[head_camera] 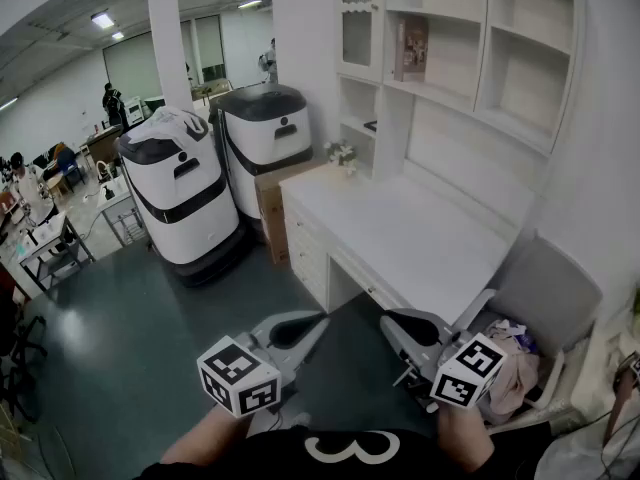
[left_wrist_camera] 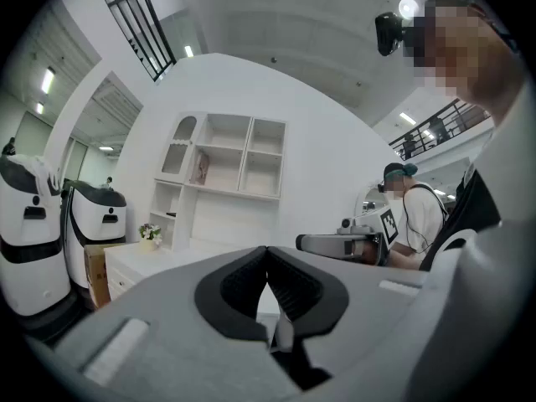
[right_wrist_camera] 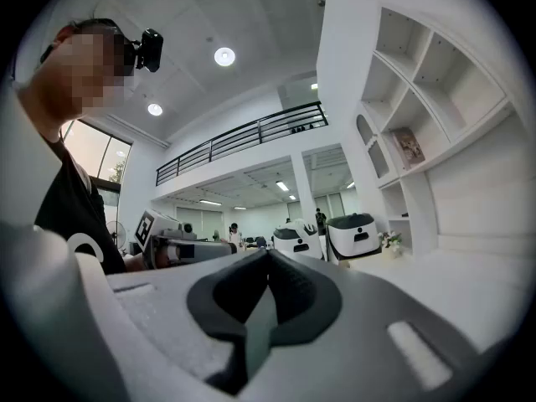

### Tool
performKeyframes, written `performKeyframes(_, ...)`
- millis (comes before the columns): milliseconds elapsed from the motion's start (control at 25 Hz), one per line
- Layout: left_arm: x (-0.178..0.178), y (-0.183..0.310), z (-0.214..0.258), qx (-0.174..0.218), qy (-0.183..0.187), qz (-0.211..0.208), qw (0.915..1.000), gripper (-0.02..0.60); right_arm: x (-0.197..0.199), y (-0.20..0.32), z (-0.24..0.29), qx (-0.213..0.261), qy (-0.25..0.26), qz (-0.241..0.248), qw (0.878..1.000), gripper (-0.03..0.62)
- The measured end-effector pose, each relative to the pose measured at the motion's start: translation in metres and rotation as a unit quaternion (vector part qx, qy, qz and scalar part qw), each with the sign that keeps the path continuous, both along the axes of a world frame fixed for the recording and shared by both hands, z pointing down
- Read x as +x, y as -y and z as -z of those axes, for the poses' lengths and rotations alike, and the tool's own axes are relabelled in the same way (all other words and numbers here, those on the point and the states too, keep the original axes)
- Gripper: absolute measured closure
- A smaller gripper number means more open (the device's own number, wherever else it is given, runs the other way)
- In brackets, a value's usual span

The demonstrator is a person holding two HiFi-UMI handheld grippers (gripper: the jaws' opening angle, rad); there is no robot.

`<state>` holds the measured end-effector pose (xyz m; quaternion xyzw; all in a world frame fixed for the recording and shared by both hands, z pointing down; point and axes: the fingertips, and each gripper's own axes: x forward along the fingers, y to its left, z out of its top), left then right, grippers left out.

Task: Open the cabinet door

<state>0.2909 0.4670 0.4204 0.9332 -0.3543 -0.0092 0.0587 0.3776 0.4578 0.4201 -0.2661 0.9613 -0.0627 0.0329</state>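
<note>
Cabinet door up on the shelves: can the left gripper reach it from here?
Probably not yet. The left gripper is held close to the person, and the cabinet door sits high above the far side of the white desk. Nothing blocks it; it just looks too far.

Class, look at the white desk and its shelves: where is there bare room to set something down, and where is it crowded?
The desk top is bare from the flowers rightward; the cubbies right of the book look empty. Crowded: the chair piled with clothes.

White cabinet (head_camera: 483, 48) and desk (head_camera: 420, 238), dark teal floor (head_camera: 150, 338), brown cardboard box (head_camera: 272, 206).
</note>
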Motion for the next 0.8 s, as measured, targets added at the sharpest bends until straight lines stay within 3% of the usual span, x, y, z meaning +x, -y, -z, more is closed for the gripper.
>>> performKeyframes(440,-0.001,0.02,-0.009,-0.013,-0.01,0.002,0.9999,0.581,0.003,0.023,-0.014,-0.018,0.01,0.007,1.0,0.592)
performKeyframes(800,-0.016,0.07,-0.021,-0.017,-0.016,-0.002,0.9997,0.581,-0.012,0.077,-0.029,-0.036,0.01,0.002,0.999,0.592)
